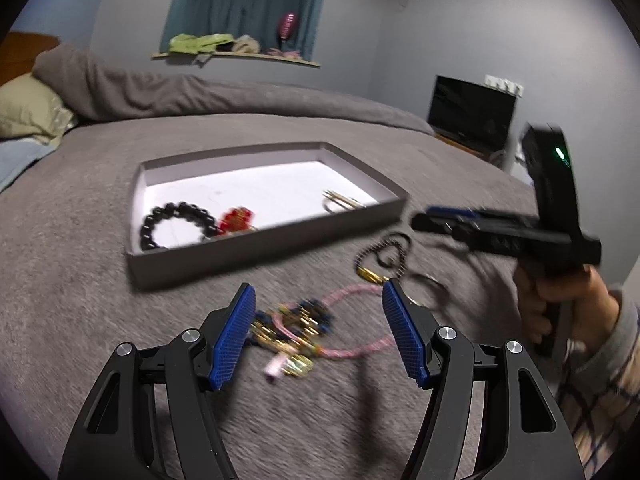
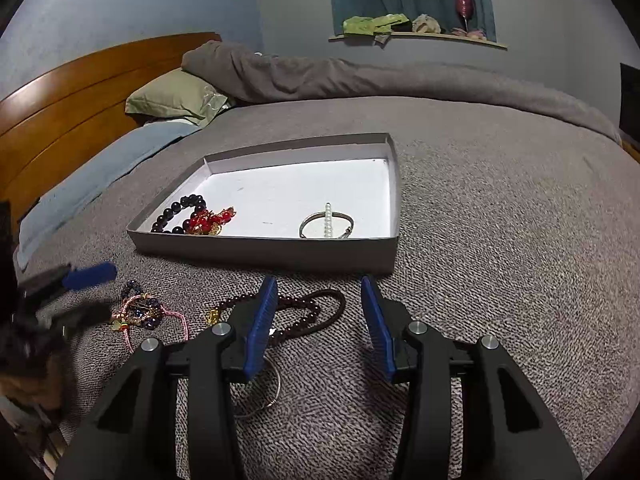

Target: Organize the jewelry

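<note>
A grey tray [image 1: 224, 258] [image 2: 260, 252] with a white floor lies on the bed. In it are a black bead bracelet [image 1: 176, 222] [image 2: 178, 210], a red bead piece [image 1: 237, 219] [image 2: 208, 221], and a silver bangle with a pearl strand [image 2: 327, 224]. On the blanket lie a pink cord with gold and blue beads [image 1: 298, 326] [image 2: 140, 314], a dark bead strand [image 1: 384, 250] [image 2: 308, 312] and a metal bangle [image 2: 264, 396]. My left gripper [image 1: 318, 308] is open just above the pink cord piece. My right gripper [image 2: 318, 312] is open and empty over the dark strand.
The grey blanket [image 2: 500, 240] covers the bed. A green pillow [image 2: 176, 96] and a wooden headboard [image 2: 60, 108] are at the left. A dark screen [image 1: 470, 114] stands past the bed's right edge. A window ledge [image 2: 416, 34] holds small items.
</note>
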Demonstrator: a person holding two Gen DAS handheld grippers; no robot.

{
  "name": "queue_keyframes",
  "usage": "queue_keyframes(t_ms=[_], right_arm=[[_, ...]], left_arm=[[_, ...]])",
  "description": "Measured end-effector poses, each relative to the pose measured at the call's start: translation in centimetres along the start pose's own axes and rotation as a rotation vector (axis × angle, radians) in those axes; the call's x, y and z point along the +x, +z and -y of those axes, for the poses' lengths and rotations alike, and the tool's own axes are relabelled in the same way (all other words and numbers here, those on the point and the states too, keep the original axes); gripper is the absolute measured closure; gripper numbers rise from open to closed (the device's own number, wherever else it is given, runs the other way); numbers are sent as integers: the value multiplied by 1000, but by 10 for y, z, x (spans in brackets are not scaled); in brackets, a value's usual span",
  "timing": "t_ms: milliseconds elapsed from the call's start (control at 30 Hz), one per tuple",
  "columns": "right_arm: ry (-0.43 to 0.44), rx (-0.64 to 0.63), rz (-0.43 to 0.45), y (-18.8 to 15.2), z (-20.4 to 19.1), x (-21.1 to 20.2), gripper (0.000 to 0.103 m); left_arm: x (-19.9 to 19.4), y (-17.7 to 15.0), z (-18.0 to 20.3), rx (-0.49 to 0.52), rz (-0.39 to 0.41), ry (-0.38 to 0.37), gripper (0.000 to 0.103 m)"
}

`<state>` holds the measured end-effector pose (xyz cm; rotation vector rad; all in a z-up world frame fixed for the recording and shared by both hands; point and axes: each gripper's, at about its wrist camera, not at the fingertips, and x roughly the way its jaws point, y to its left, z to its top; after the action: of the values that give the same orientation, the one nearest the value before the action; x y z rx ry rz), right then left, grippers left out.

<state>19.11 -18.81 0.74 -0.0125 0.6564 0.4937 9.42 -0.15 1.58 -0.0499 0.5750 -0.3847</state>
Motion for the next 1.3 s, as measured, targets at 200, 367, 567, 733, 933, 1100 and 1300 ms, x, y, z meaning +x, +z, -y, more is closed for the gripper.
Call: queue_keyframes(t_ms=[200,367,567,733,933,1100,1300], right_arm=[[-1,8,-9,-3,3,-2,56],[-3,-7,-20,-7,2,-2,53],[-1,-21,-20,-9,0,-5,53],[3,-27,-14,-11,1,-10,53],[15,-39,-14,-12,-3,-12,53],[69,-69,-27,-15,-19,-10,53],[128,-117,-50,-20,-46,-4,53]], left_arm=[[2,-12,14,21,-27,9,36],[3,-13,8,-24,-36,57,36],[9,-9,-5,-91,-52,87,54],[7,-5,-19,-145,-37,101,55],[5,-3,-35,-189,-37,152,55],[11,-2,-54,-234,-73,180,55],[21,-4,-54,-220,-118,134,77]])
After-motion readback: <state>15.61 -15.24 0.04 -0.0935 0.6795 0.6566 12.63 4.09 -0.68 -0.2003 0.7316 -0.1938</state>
